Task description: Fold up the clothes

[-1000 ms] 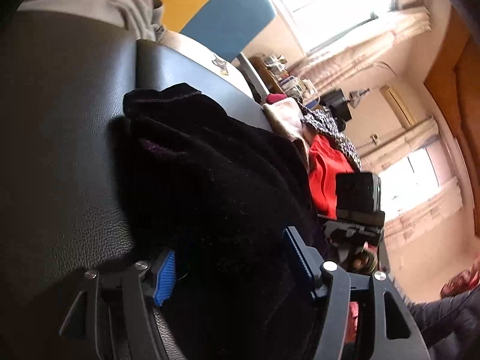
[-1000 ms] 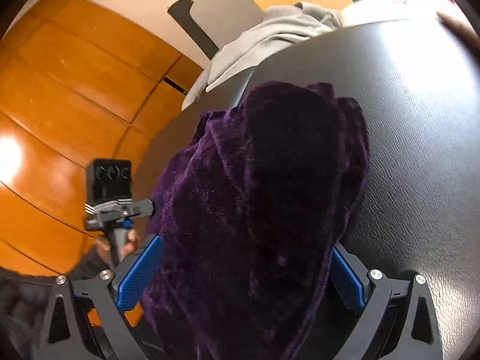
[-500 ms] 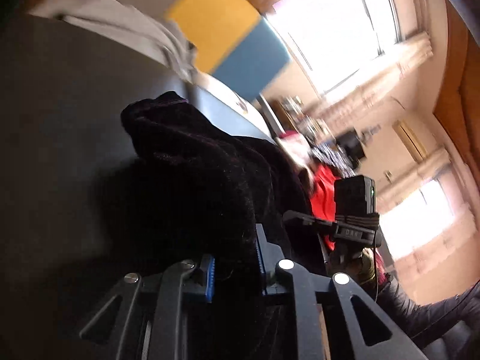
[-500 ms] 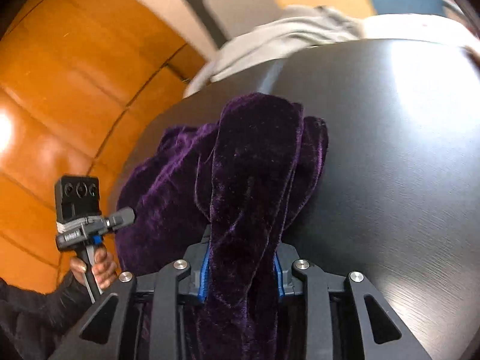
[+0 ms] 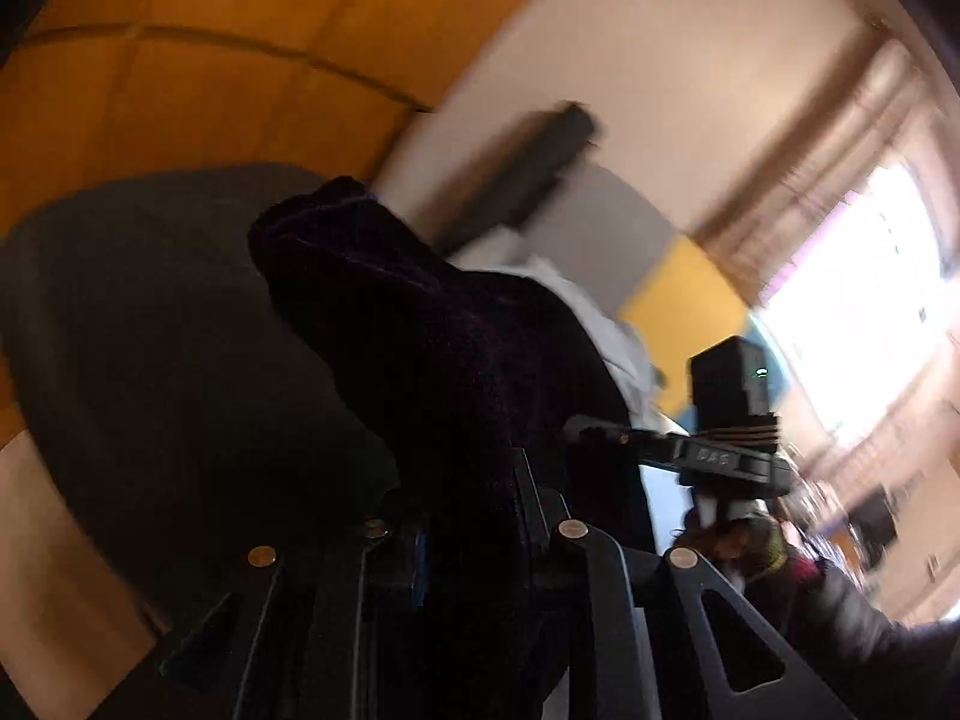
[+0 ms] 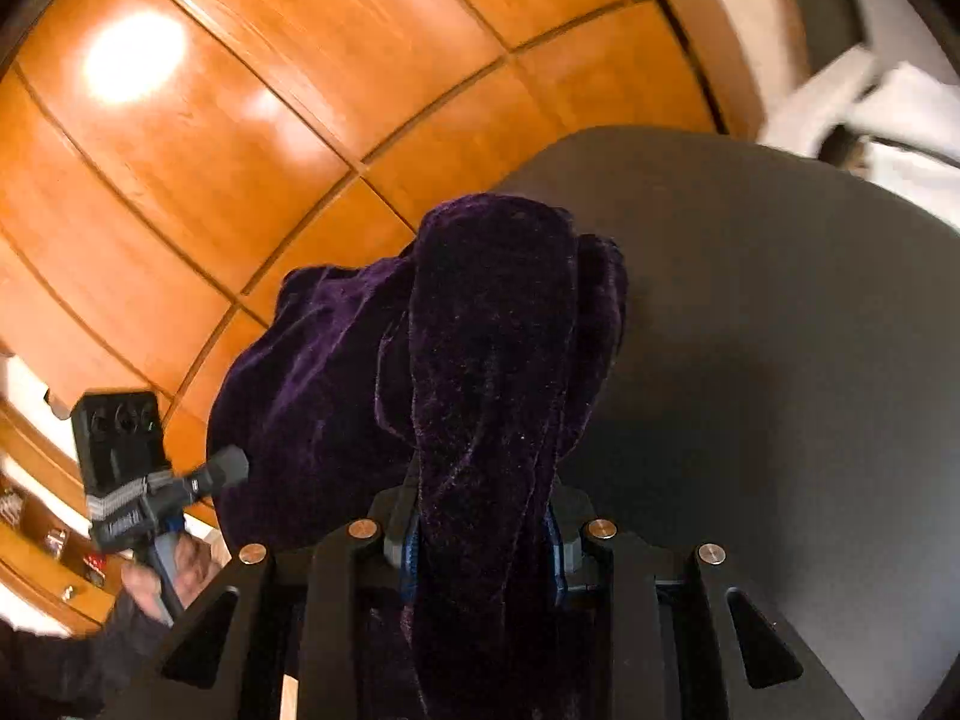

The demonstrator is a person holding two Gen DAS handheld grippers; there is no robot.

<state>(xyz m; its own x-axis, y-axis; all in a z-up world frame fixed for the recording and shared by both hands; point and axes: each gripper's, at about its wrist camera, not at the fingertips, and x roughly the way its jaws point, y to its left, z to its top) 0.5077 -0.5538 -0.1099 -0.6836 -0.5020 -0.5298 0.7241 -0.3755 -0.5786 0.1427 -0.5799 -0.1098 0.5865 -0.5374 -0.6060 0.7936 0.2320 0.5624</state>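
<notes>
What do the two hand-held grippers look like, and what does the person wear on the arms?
Each hand-held gripper, left and right, is a black frame with triangular cut-outs, brass-coloured rivets and blue finger pads. A black box camera sits on each one. The sleeve is dark.

Right gripper (image 6: 483, 531) jaws clamp purple velvet garment (image 6: 456, 360).

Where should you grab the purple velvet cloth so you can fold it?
Best by its near edge, from the person's side, one corner each. The left gripper and right gripper are shut on bunched edges of the purple velvet cloth, which drapes away over the dark table.
</notes>
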